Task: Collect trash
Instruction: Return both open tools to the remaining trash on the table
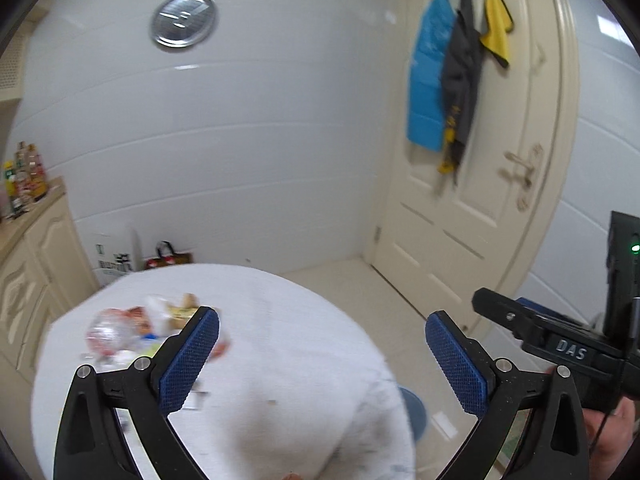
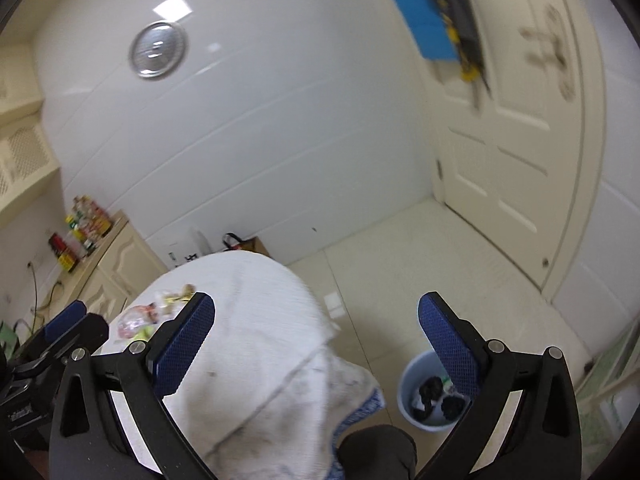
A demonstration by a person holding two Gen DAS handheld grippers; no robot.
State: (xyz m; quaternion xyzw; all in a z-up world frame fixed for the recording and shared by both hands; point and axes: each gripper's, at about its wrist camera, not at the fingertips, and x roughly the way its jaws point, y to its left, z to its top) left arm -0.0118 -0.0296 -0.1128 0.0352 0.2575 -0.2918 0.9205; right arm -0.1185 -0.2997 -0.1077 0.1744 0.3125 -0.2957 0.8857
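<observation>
Both tongs spread wide and empty above a cloth-covered table.

Left to right, left wrist view: cabinet (image 1: pixel 32 264) at the left edge; trash pile (image 1: pixel 136 328) (wrappers and clear plastic, blurred) on the table (image 1: pixel 280 360), lower left, behind the left finger of the left gripper (image 1: pixel 322 350); door (image 1: pixel 480 160) at right. Right wrist view: trash pile (image 2: pixel 156 316) at lower left; right gripper (image 2: pixel 316 334) at centre bottom; blue bin (image 2: pixel 416 388) on the floor, lower right, holding dark scraps.
</observation>
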